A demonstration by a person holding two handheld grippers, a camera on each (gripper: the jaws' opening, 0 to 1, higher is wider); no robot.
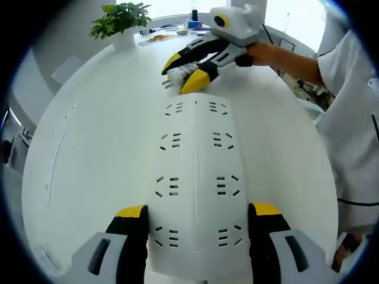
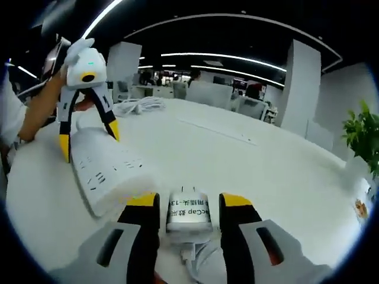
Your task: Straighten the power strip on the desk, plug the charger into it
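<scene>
On a white surface (image 1: 89, 148), the left tongs (image 1: 195, 228) straddle the near end of a white power strip (image 1: 195, 154), their yellow-tipped jaws set against its 2 long sides and apparently clamped on it. In the right gripper view the same strip (image 2: 106, 168) lies flat to the left, with the left tongs (image 2: 87, 139) bearing down on its far end.

The right tongs (image 2: 188, 216) are clenched on a white charger (image 2: 188, 212), which sits between the jaws with its printed label up and its cord trailing down toward the camera. In the left gripper view the right tongs (image 1: 192, 74) hold it just past the strip's far end, close to the nearest sockets but not yet in one.

The prongs cannot be made out, so their alignment with a socket is unclear. The likely trouble is a misaligned push: if the prongs meet the face off-square, the strip could skid or swing on the smooth surface, undoing the straightening. A loose hold on the strip would let that happen, and the charger could twist between the jaws.

A potted plant (image 1: 121, 21) stands at the far edge.
</scene>
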